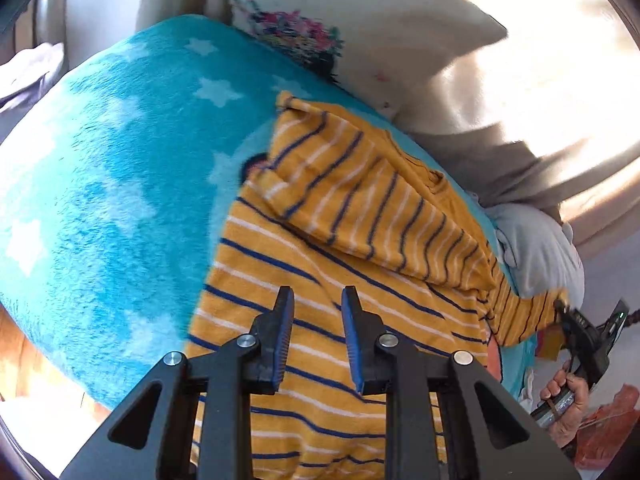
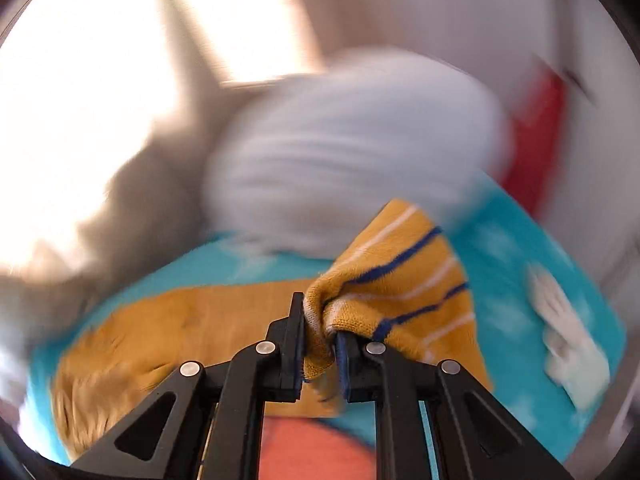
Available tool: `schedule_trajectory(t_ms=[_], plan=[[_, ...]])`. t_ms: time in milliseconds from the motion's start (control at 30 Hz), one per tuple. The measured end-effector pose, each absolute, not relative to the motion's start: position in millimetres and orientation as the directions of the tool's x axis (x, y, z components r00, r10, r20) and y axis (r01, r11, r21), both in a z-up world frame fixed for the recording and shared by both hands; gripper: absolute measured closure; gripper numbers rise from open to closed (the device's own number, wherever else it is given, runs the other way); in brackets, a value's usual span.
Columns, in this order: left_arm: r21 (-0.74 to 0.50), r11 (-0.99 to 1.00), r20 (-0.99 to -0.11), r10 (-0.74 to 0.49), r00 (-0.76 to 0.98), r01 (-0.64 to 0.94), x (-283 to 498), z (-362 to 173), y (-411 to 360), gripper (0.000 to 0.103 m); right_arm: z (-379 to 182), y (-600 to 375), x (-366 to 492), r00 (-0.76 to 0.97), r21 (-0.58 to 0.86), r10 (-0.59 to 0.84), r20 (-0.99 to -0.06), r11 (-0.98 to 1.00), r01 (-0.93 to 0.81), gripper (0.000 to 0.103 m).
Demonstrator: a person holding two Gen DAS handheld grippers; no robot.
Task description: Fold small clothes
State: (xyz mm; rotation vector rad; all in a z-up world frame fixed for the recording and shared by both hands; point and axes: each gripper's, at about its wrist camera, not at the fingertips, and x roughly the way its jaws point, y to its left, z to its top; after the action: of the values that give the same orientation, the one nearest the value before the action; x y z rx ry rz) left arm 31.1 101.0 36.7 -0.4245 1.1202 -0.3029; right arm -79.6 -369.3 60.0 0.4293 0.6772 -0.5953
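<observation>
Mustard-yellow knit with navy and white stripes, the small child's top [image 1: 340,264] lay spread on the teal fleece blanket with white stars [image 1: 112,184], one side already turned over onto its body in a slanting flap, probably to narrow it for folding. In the left wrist view the left hand-held gripper [image 1: 318,336] hung just above the top's lower body, its blue-padded jaws parted and gripping nothing. Beyond the top, a white floral-print pillow [image 1: 320,20] leaned at the blanket's far edge. At the top's right corner the right hand-held gripper [image 1: 576,324] pulled a sleeve outward.

In the blurred right wrist view, the right hand-held gripper [image 2: 320,336] pinched a bunched fold of that soft ribbed knit [image 2: 400,280], lifted clear of the blanket [image 2: 520,280].
</observation>
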Motion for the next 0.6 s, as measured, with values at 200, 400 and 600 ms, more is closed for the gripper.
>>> schedule_trajectory(t_ms=[200, 400, 600], plan=[[-0.491, 0.871, -0.795, -0.438, 0.419, -0.022, 42.3, 27.0, 140.3, 0.081, 19.5, -161.6, 31.6, 0.665, 0.062, 0.013, -0.747, 0.997, 0.05, 0.079], [-0.516, 0.856, -0.788, -0.473, 0.394, -0.005, 55.8, 19.3, 148.9, 0.078, -29.2, -92.9, 34.8, 0.548, 0.053, 0.114, -0.828, 0.991, -0.126, 0.047], [-0.626, 0.773, -0.721, -0.624, 0.302, 0.101, 92.2, 14.3, 100.3, 0.069, -5.5, -144.8, -0.4, 0.556, 0.184, 0.138, -0.82, 0.983, 0.028, 0.047]])
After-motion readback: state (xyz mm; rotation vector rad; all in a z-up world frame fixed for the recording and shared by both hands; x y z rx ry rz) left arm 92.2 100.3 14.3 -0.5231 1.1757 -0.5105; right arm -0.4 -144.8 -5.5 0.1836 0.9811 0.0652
